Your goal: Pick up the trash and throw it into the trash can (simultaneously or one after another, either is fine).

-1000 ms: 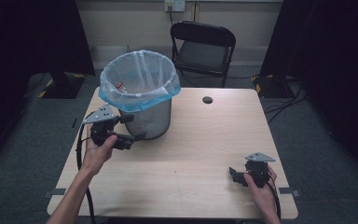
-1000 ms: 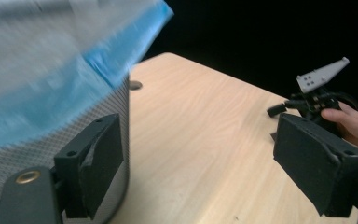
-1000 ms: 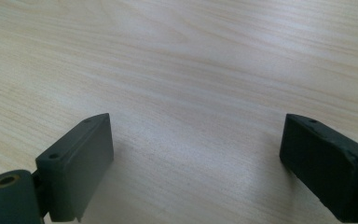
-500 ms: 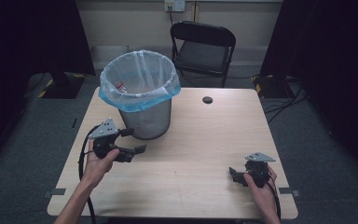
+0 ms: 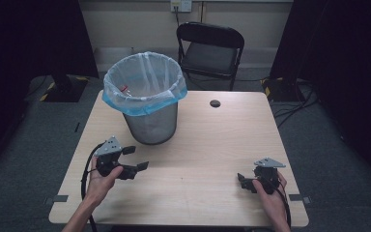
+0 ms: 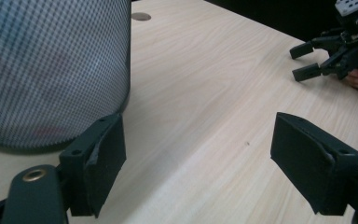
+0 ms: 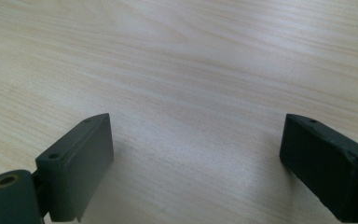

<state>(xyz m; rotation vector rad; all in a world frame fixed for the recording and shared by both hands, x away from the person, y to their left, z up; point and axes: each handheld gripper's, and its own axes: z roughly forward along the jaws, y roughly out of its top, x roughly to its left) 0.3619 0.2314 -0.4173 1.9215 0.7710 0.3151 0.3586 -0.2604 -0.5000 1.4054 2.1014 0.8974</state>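
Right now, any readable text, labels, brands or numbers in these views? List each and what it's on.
No text reads in any view.
Red-and-white item inside the blue-lined mesh waste bin: any print on it is too small to read.
White wall plate above the black folding chair: no legible marking.
Left gripper, right gripper, light wooden table: no labels seen.

A light wooden rectangular table (image 5: 207,145) stands on a grey carpeted floor (image 5: 348,159). Behind it, a black folding metal chair (image 5: 210,48) faces a pale cream wall (image 5: 135,24) bearing a white socket plate (image 5: 181,6). Dark black curtains (image 5: 29,43) flank both sides.
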